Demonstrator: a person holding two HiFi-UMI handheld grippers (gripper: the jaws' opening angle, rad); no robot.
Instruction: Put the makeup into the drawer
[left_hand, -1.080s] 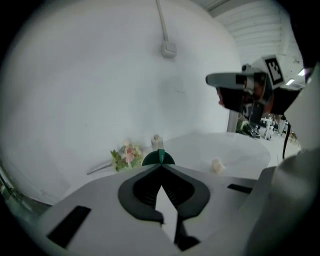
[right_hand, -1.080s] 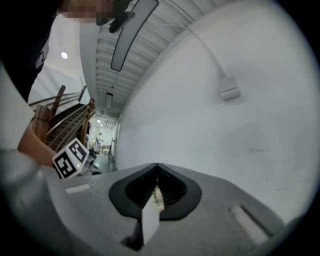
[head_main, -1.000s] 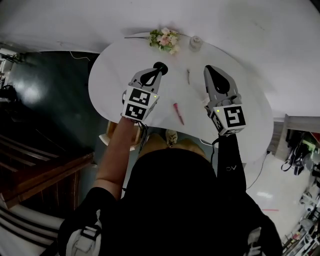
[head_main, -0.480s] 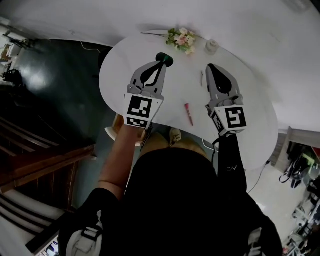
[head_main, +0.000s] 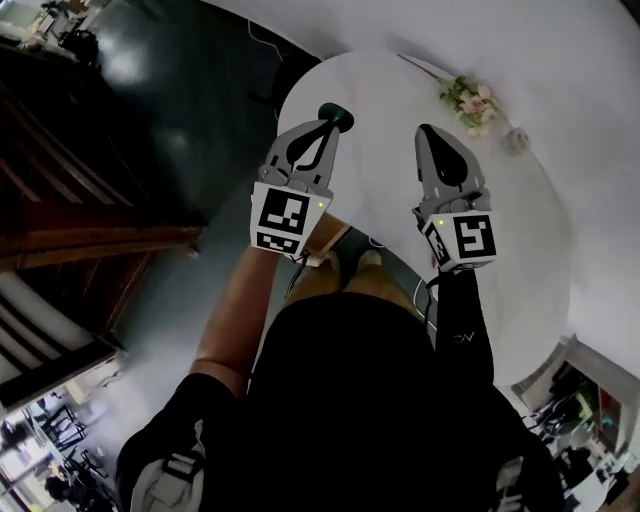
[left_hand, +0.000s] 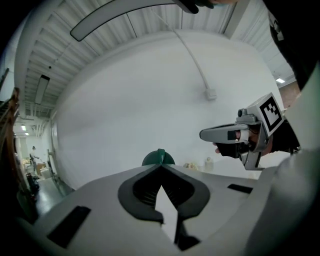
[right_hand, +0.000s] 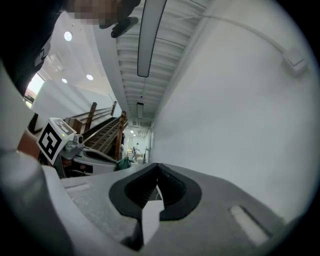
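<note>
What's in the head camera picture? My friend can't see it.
Seen from above, a person in black holds out two hand-held grippers over a white round table. The left hand-held gripper pinches a green round thing; the right hand-held gripper is shut and empty. Flowers sit at the table's far edge.

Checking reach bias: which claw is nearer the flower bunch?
Right. The right claw is just lower-left of the flowers; the left claw, shut on a green round item, is farther left.
</note>
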